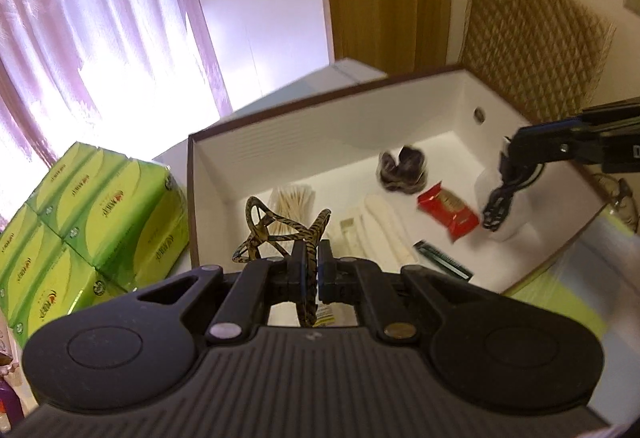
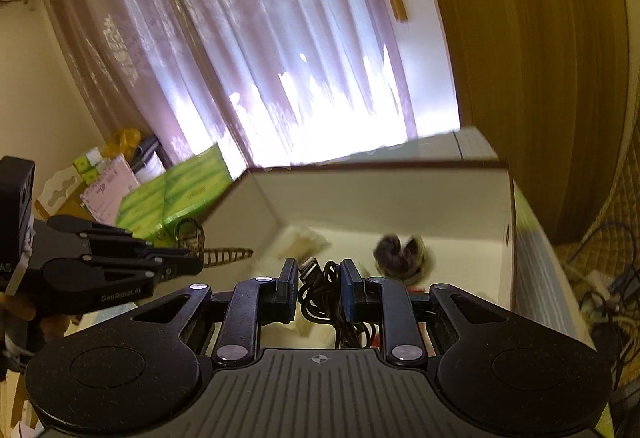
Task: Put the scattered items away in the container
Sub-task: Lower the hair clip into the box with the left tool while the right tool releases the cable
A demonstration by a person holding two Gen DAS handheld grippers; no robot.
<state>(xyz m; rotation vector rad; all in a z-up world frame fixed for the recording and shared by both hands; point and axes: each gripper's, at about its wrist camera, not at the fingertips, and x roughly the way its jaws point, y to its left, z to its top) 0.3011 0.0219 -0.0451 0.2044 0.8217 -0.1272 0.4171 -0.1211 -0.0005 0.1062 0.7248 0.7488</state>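
Pale purple curtains (image 2: 256, 50) are glowing behind a white box (image 1: 304, 142) with a brown rim, which is sitting beside stacked green tissue packs (image 1: 92, 222). The left hand-held gripper (image 1: 318, 266) is clamping fully shut on a tiger-striped hair clip (image 1: 280, 234) at the box's near left corner. The right hand-held gripper (image 2: 320, 288) is pinching a bundled black cable (image 2: 320, 294) over the box's right side. Inside are lying cotton swabs (image 1: 294, 200), a dark scrunchie (image 1: 402, 168), a red packet (image 1: 448, 212) and a comb (image 1: 442, 260).
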